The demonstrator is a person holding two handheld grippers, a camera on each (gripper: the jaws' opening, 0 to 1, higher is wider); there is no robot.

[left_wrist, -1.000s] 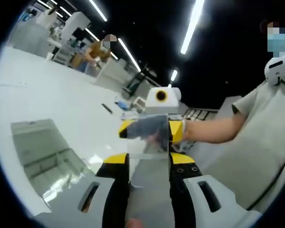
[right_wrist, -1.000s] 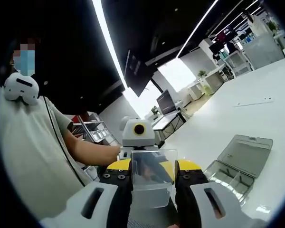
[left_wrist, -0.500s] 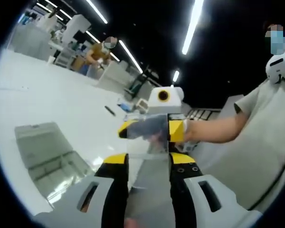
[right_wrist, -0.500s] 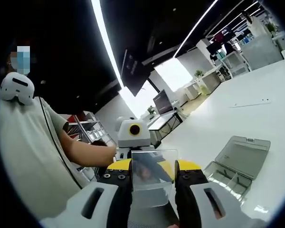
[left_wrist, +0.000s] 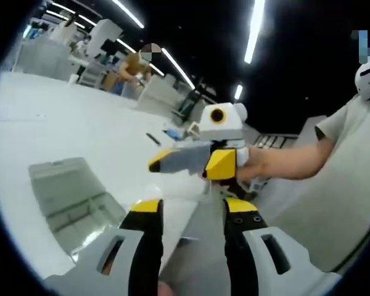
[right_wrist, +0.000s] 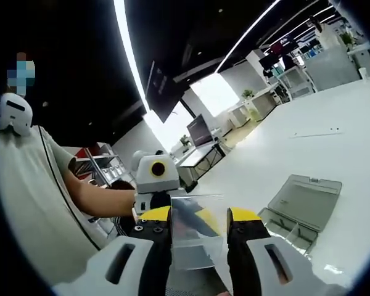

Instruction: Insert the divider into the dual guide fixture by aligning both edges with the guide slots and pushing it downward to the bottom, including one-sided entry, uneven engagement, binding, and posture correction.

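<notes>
Count: I hold two grippers, one divider, one fixture on the table (right_wrist: 333, 148)
Divider (right_wrist: 194, 237): clear flat plastic sheet, upright between my right gripper (right_wrist: 199, 217) jaws, clamped, top edge level
Left gripper (left_wrist: 186, 209): jaws narrow, grip unclear
Fixture (right_wrist: 302, 206): clear lidded box, lid open, well apart from the divider

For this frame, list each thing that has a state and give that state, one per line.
divider: clear sheet, held above the table between both grippers, not yet in the fixture.
fixture box: lid open, lying on the table, apart from the divider.
left gripper: shut on the divider's edge.
right gripper: shut on the divider.
</notes>
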